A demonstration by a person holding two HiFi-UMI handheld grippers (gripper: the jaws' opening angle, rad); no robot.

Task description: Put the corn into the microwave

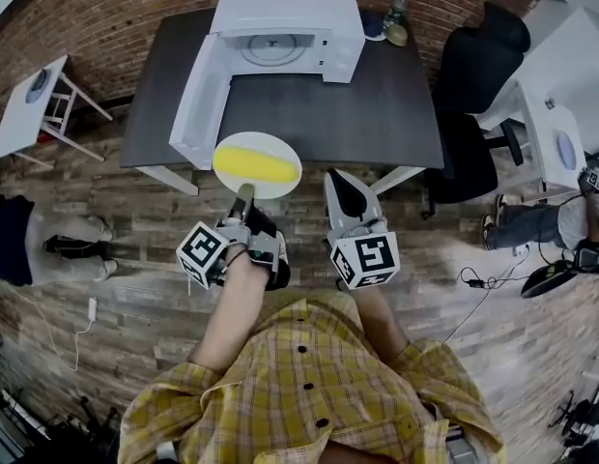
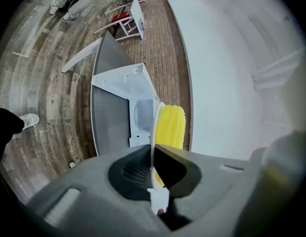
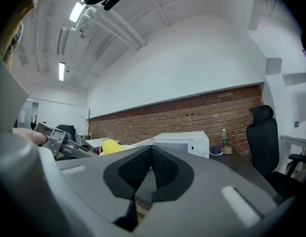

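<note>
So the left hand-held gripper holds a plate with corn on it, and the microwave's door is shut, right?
No: the microwave door stands open, as the head view shows. The rest is right: the left hand-held gripper holds the white plate by its rim, with the corn on it.

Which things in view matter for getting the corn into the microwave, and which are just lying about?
Job: corn on plate; left gripper, jaws shut on the plate's rim; microwave, door open.
Lying about: bottle on the table; office chair; white stool; right gripper, empty.
</note>
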